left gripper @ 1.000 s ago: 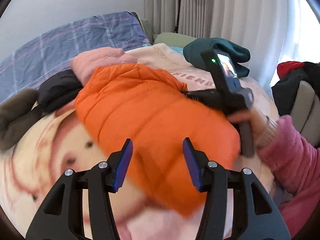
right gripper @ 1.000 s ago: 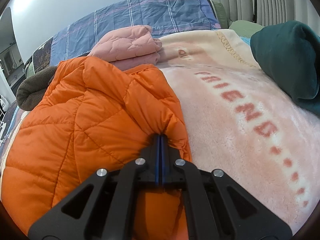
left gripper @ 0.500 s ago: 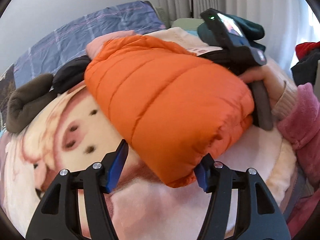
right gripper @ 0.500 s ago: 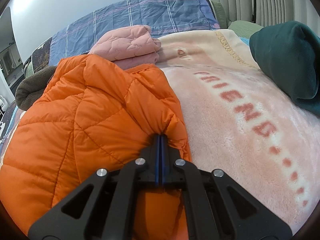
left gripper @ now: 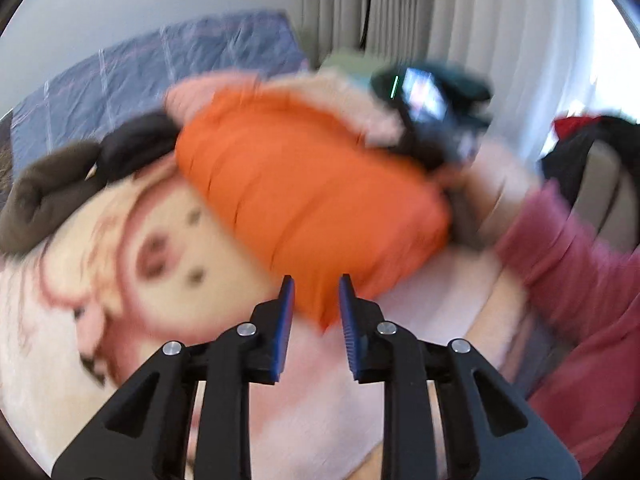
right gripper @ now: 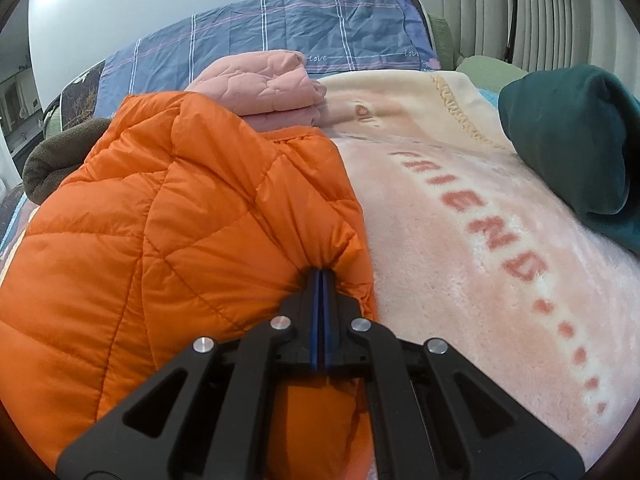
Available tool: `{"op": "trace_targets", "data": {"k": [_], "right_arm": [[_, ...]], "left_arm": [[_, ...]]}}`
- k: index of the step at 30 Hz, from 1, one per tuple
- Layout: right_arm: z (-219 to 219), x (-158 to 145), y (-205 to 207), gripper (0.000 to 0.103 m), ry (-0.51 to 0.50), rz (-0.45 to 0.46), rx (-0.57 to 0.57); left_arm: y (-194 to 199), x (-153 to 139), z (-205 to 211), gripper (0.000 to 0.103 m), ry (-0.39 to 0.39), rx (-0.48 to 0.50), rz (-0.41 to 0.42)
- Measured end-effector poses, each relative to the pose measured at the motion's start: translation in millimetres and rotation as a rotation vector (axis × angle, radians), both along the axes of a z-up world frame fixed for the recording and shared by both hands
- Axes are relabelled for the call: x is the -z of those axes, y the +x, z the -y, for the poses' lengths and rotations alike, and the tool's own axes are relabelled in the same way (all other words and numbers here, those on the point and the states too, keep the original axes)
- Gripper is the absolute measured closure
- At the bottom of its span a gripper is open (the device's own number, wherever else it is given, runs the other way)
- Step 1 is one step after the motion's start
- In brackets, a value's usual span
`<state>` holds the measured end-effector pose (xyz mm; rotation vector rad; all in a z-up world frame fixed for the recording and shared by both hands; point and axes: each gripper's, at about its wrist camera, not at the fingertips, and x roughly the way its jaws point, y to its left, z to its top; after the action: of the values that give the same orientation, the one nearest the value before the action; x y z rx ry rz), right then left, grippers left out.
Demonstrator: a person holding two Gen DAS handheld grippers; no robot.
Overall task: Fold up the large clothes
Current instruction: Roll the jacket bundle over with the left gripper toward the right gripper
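L gripper (left gripper: 316, 300) jaws narrowing since before, closing round orange jacket (left gripper: 304, 208) corner, pads not pressing; R gripper (right gripper: 320, 276) pinching jacket edge, blanket (right gripper: 460, 240) lying bare frame-right.

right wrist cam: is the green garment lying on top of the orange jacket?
No. The green garment lies apart on the blanket, well to the right of the orange jacket.

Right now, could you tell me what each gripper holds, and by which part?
The right gripper pinches the orange jacket at a bunched edge; the closing left gripper only straddles its corner.
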<state>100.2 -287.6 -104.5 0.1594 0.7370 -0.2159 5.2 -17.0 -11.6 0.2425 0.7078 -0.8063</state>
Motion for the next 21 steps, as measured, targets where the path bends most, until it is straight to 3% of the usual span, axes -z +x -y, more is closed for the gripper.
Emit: {"op": "trace_targets", "data": {"k": [2,4,5,8,10,12,17,21], "right_arm": [[-0.9,0.0,-0.6,0.102,-0.001,0.0,0.001],[-0.9,0.1,-0.5,0.102,0.001,0.001,0.001],[-1.0,0.1,-0.3,0.102,0.002,0.001,0.001],[0.2,-0.9,-1.8,0.102,0.017,0.011,-0.008],[-0.5,-1.4,-4.0,0.102,0.018,0.017,-0.016],[-6.9,-1.3,-3.1,0.102,-0.027,0.01,-0.013],[-9.6,-1.7,-2.5,0.101,-0.044,0.006,-0.011],[-5.9,-1.2,-1.3,0.101,-0.029,0.002,-0.004]], "left_arm": [[9.6,-18.4,9.6,0.078,-0.085,0.012,0.032],[23.8,-20.5,29.5,0.078,-0.103,0.023,0.059],[33.1,-14.1,40.6,0.078,-0.094,0.03,0.034],[62.2,46.6,67.9,0.077,0.029,0.052,-0.106],[64.8,66.0,64.5,0.077,0.026,0.071,-0.129],[69.5,66.1,60.0,0.078,0.003,0.043,-0.192],[63.6,66.7,64.5,0.078,0.039,0.05,-0.143],[63.7,49.3,67.4,0.078,0.017,0.031,-0.161]]}}
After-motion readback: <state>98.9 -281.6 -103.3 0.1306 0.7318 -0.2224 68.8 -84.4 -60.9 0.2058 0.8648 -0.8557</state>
